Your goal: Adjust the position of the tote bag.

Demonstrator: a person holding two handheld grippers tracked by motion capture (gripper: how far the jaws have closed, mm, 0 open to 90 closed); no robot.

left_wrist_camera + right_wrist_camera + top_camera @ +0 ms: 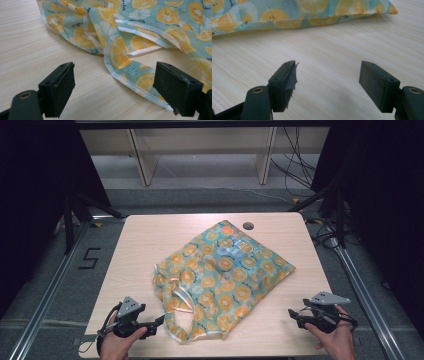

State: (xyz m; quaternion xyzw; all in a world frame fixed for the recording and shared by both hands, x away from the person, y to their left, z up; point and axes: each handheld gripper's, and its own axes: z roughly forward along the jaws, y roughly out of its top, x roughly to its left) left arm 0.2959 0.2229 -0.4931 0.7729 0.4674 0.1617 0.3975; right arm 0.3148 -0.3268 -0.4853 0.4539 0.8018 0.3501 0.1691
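One crumpled citrus-print fabric bag point(220, 275), looped handles point(181, 317), pale woodgrain table point(145, 245)

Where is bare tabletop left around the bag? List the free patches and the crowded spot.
Free: the left strip between the table edge and the fruit-print bag; the far left corner; the near right corner between the bag and the right tool, whose jaws stand open. Crowded: near left, where the bag's handles lie at the open left tool.
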